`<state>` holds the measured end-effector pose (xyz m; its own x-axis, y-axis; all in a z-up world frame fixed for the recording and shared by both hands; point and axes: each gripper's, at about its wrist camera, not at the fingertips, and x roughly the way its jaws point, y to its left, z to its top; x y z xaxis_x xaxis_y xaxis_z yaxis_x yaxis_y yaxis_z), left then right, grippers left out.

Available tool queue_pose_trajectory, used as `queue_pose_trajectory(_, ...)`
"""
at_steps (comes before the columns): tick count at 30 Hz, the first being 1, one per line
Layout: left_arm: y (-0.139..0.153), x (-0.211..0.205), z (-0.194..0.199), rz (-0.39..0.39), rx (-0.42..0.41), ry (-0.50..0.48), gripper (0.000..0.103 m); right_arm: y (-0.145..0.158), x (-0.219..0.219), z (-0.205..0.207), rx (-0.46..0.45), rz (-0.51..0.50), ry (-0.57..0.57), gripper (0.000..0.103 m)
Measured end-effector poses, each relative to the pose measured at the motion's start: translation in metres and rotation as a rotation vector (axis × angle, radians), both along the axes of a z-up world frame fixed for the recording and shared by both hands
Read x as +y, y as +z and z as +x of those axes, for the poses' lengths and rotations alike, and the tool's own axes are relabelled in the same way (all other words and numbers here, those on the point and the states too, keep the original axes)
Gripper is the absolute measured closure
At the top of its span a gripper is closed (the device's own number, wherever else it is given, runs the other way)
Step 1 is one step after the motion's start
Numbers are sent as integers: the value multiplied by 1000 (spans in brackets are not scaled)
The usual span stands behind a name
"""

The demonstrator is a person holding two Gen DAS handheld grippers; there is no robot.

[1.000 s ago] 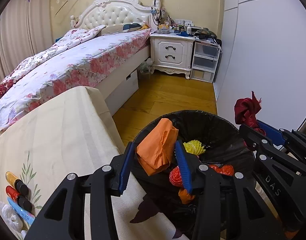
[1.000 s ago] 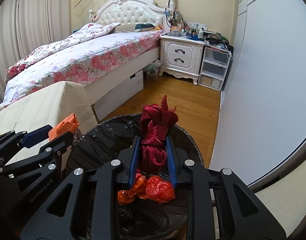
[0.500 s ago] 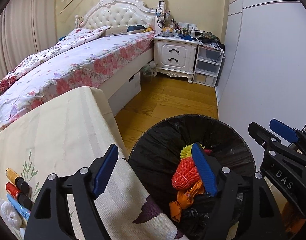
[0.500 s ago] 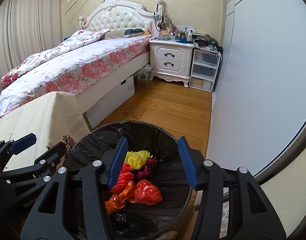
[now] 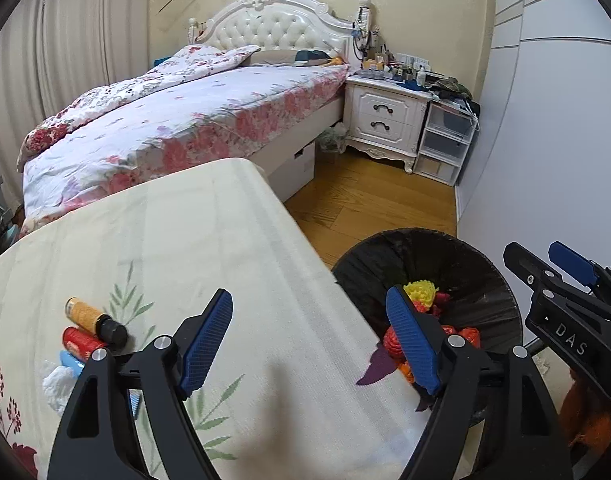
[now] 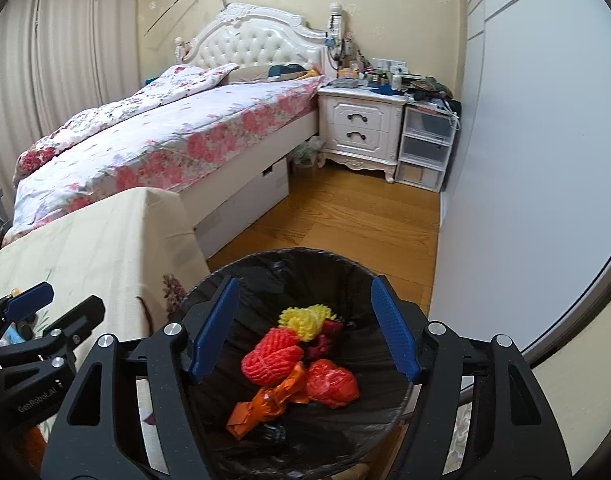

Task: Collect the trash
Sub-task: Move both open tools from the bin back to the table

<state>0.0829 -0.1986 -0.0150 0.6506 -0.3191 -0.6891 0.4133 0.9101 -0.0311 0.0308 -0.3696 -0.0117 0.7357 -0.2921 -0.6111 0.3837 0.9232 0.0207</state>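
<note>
Right wrist: trash in bin below empty right gripper

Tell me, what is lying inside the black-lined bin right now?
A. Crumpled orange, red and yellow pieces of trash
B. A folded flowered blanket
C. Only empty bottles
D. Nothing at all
A: the right wrist view looks straight into the bin, where a yellow netted ball, a red netted ball and an orange wrapper lie on the black liner.
</note>
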Motion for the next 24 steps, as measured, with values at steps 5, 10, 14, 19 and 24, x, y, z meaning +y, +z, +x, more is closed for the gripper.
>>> queue_pose_trajectory(5,7,34,-3,-1,-1,64,26,3,23,2,8,-7,45,31)
queue_pose_trajectory(10,13,68,-15,18,-23,128,26,6,48,3,12,-9,94,31)
queue_pose_trajectory(14,13,97,-23,24,-22,178,26,7,67,2,17,-18,135,31)
queue_pose_trajectory(19,8,134,-32,36,-10,244,26,9,90,-1,20,-12,184,31)
queue_pose_trajectory(24,6,167,-41,40,-2,303,26,8,117,-3,32,-22,249,31)
